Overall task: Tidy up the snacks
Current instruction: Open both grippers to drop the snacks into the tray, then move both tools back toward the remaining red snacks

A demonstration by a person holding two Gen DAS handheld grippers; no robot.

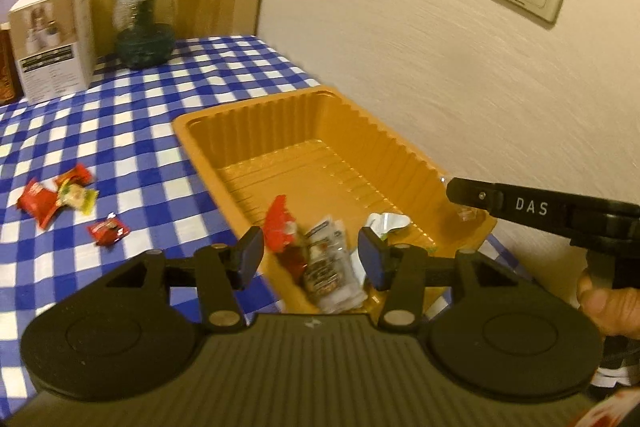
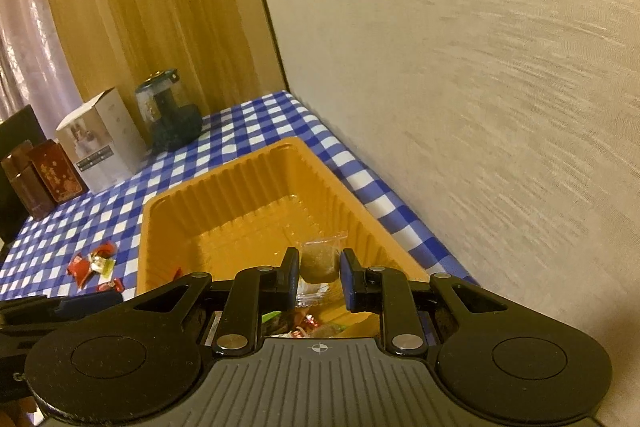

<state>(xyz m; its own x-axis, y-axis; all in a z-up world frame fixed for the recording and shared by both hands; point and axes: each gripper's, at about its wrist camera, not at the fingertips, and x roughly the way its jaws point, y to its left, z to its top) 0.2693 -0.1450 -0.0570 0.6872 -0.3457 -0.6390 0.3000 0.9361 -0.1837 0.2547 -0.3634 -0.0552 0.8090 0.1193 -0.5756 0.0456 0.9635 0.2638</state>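
the right gripper (image 2: pixel 319 273) is pinching a brown sweet (image 2: pixel 318 263) in crinkly clear wrap over the orange tray (image 2: pixel 240 183): light, slippery, best held across its body. the left gripper (image 1: pixel 311 254) is hanging with fingers parted over wrapped snacks (image 1: pixel 320 259) in the tray.

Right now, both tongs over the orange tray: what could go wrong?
1. The right tongs pinch a round brown snack in a clear wrapper; if only the film is caught, it could slip early.
2. The left tongs stand open over the orange tray; this light-looking tray could shift if nudged.
3. The red sweets on the checked cloth remain unsorted.
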